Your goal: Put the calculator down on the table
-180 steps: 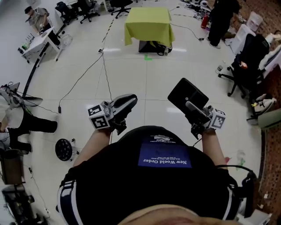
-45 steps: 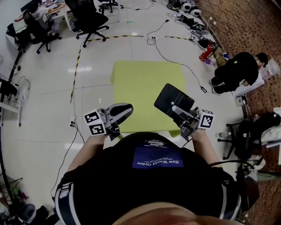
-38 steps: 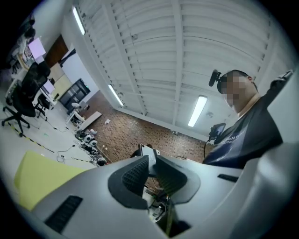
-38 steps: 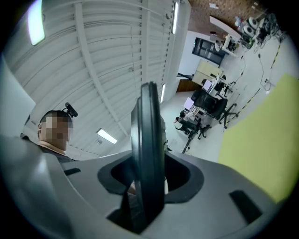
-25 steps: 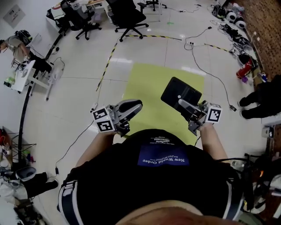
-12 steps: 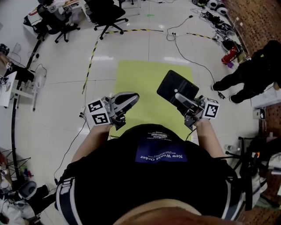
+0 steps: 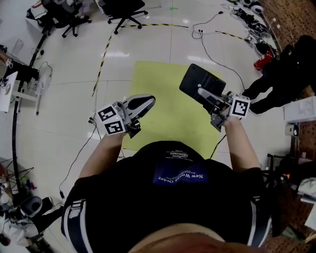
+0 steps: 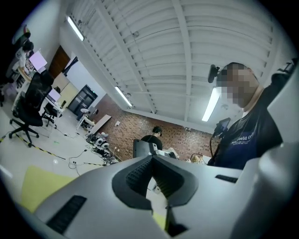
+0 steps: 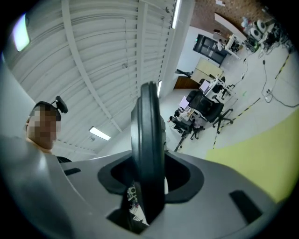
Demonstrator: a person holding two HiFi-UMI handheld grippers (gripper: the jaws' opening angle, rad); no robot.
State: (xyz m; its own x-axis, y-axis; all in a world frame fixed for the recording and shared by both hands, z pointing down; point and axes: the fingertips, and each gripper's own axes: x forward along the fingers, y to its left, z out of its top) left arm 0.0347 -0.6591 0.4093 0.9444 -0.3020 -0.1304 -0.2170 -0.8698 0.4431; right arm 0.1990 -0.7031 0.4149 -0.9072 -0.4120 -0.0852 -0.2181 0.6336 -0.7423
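Observation:
The black flat calculator (image 7: 201,90) is clamped in my right gripper (image 7: 209,97), held over the right part of the yellow-green table (image 7: 163,94). In the right gripper view the calculator (image 9: 148,149) stands edge-on between the jaws, which press on both its faces. My left gripper (image 7: 142,102) hangs over the table's left part with its jaws closed together and nothing in them; in the left gripper view its fingertips (image 8: 152,159) meet at the tip.
The table's yellow-green cloth (image 9: 261,158) lies below and ahead. Office chairs (image 7: 118,9) stand beyond the table; cables and a yellow-black tape line (image 7: 106,52) run over the floor. A person in black (image 7: 281,69) stands at the right, by clutter along a brick wall.
Both grippers have drifted a little to the right over the table, the right one also farther out. The calculator stays in the right gripper's grip. The left gripper is still shut.

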